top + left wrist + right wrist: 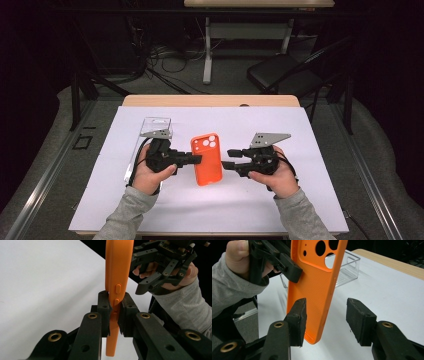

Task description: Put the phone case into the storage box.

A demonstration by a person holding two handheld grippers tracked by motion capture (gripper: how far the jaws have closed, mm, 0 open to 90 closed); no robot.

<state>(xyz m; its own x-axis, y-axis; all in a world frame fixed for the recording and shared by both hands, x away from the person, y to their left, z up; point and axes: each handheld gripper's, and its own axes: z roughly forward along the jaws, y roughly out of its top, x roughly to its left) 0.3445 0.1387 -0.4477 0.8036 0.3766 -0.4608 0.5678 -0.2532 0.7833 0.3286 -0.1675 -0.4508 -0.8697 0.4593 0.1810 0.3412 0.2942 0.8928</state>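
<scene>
From the high view, the orange phone case [207, 158] was held above the white sheet on the table [320, 200], midway between the two hands, its long axis running away from the person with the camera cut-outs at the far end. The left gripper [196, 159] clamped its left edge, while the right gripper [227, 159] reached toward the opposite edge; a clear plastic box [152, 132] lay beyond the left hand. In the left gripper view, the case [115, 285] stood edge-on, side buttons facing the camera, with both jaws pressed onto it, so the pickup looked done. In the right gripper view, the case [314, 287] hung upright with its cut-outs at the top; the right gripper [325, 321] stood apart around its lower corner, one pad just beside the case and the other clear of it, so it gripped nothing yet. A second grip, and whatever follows with the box [344, 270], seemed left to do.
</scene>
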